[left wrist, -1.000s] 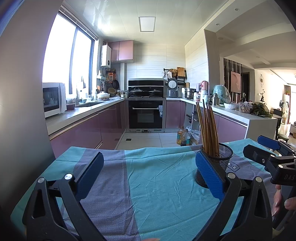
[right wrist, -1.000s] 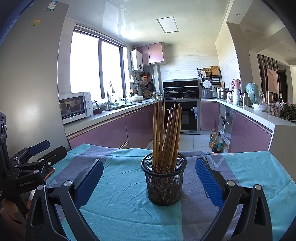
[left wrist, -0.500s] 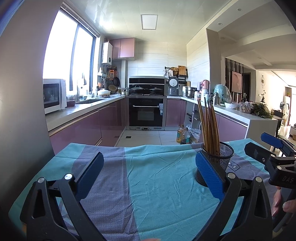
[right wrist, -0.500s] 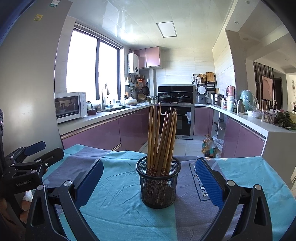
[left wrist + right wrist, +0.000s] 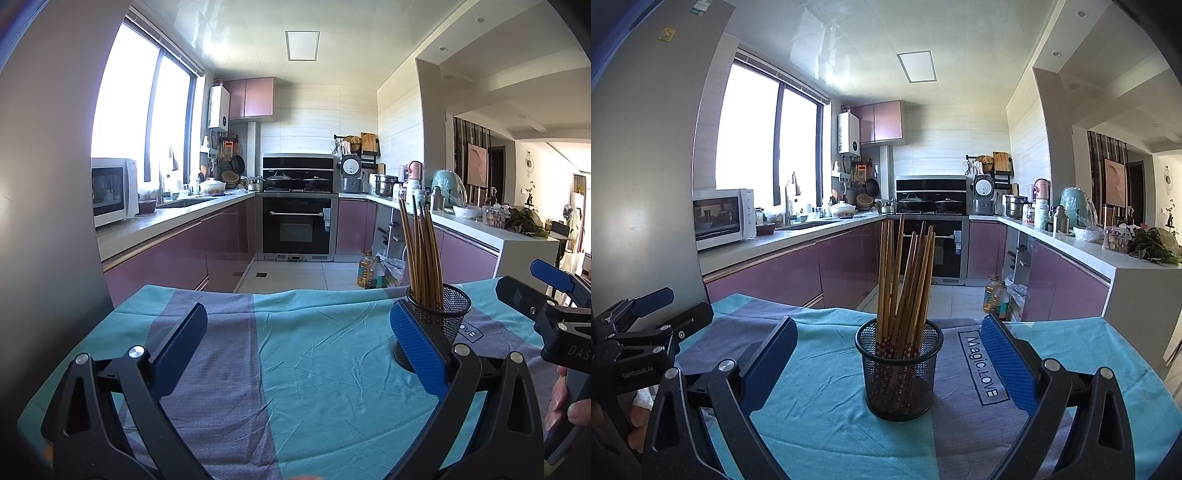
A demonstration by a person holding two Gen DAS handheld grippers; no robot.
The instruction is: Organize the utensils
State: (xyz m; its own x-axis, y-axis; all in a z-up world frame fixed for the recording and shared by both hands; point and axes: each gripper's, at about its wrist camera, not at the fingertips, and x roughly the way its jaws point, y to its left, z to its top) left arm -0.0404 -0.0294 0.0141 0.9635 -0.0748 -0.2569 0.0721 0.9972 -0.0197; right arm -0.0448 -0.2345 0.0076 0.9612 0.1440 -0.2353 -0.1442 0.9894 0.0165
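Item: chopsticks point(image 5: 905, 280), brown wood, patterned red lower ends, standing bundled and slightly splayed in one black wire-mesh cup point(image 5: 899, 373); roughly ten, exact count unclear. Cup stands upright on a teal-and-grey striped cloth point(image 5: 820, 387) lettered "Magic.LOVE", covering the table. Right gripper point(image 5: 886, 363): blue pads spread wide, empty, cup centred just beyond them. Left gripper point(image 5: 295, 345): likewise spread, empty, cup to its right. Room: kitchen, purple cabinets point(image 5: 768, 277), one oven point(image 5: 297, 229), one microwave point(image 5: 720, 218).
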